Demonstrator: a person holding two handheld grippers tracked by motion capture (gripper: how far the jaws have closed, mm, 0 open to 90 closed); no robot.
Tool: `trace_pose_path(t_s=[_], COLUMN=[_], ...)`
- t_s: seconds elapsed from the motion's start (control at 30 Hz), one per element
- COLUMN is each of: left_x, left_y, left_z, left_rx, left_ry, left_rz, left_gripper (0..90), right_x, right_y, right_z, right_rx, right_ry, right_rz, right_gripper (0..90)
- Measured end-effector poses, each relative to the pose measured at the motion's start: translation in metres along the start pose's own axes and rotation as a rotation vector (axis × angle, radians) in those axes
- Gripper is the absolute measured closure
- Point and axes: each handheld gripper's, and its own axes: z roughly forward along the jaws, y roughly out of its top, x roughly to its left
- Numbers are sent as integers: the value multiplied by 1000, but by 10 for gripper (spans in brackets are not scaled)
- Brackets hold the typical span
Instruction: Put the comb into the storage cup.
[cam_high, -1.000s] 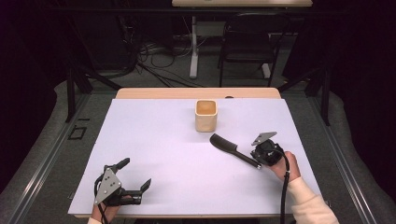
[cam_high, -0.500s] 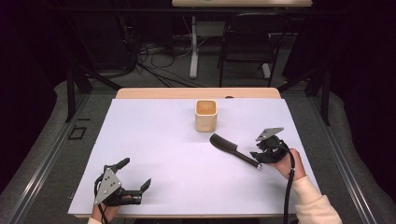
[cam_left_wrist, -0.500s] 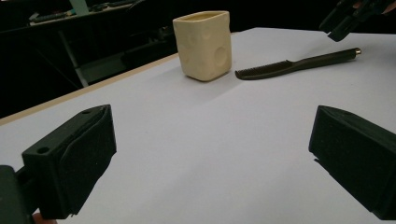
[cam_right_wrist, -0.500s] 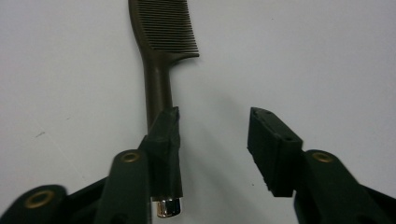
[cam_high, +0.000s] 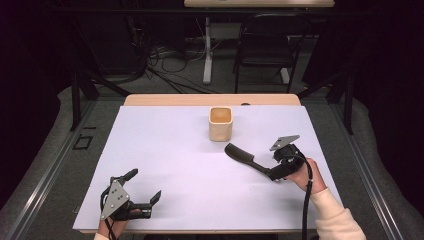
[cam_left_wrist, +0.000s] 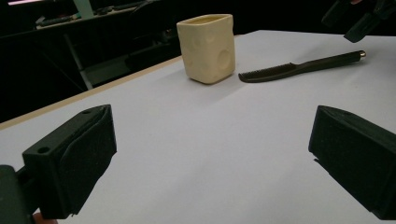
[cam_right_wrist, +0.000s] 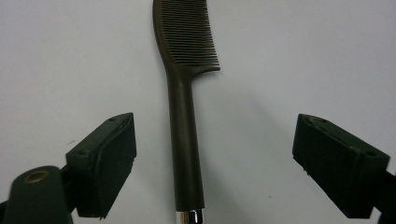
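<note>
My right claw (cam_right_wrist: 212, 163) hangs jaws apart astride the comb (cam_right_wrist: 186, 107) handle, my left claw (cam_high: 142, 189) gapes near the surface (cam_high: 170, 150) front edge.

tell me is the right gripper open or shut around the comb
Open. The right gripper has its jaws wide apart either side of the comb handle, touching neither side.

No readable text, label, brand, number or sign is found. The comb (cam_right_wrist: 186, 116), the cream cup (cam_high: 220, 123) and the white table cover (cam_high: 170, 165) are seen unmarked.
</note>
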Motion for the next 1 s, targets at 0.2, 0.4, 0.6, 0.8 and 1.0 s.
trace_pose_path(t_s=[0.2,0.4,0.6,0.8,1.0], left_x=[0,0,0,0,0], left_y=[0,0,0,0,0], left_z=[0,0,0,0,1], left_rx=[-2,0,2,5,9], left_ry=[1,0,-1,-1,-2], left_rz=[-1,0,0,1,-2], left_gripper=[8,7,7,8,8], right_x=[6,10,15,20,26], right_y=[4,6,9,13,18], right_z=[1,5,9,12,17], right_rx=[2,14,34,41,50], right_ry=[24,41,60,73,82], right_rz=[-17,-25,-45,-65,-94], right_gripper=[70,21,0,0,0])
